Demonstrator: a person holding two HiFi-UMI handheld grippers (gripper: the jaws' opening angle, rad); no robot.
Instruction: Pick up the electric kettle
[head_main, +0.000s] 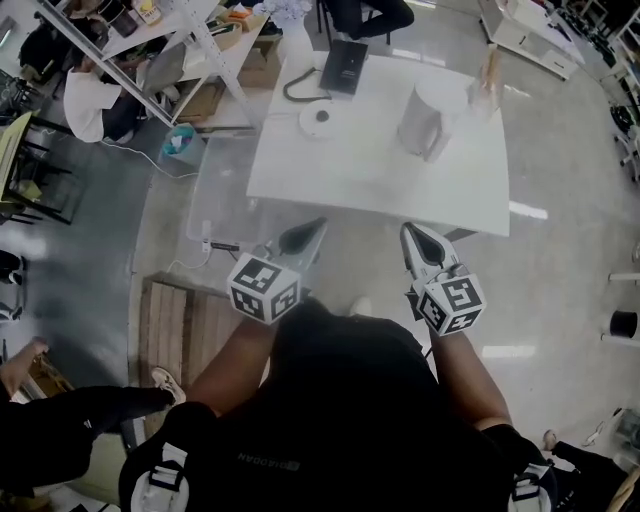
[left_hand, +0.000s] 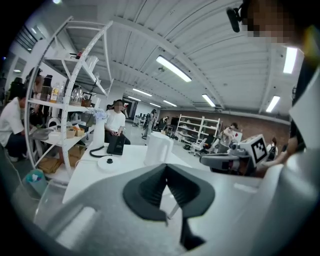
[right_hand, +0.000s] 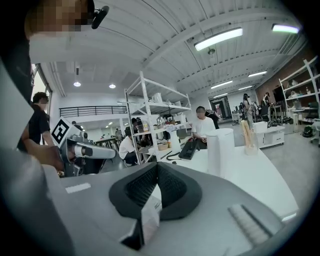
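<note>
Clearly my left tongs (head_main: 320, 223) and right tongs (head_main: 408, 229) are clenched empty, so I should open one before reaching the tall white cylindrical electric kettle (head_main: 422, 118).

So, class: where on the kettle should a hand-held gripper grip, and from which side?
The handle, which seems to jut from the upright kettle toward the near table edge. Come from that near side; the round body looks too wide for the jaws.
</note>
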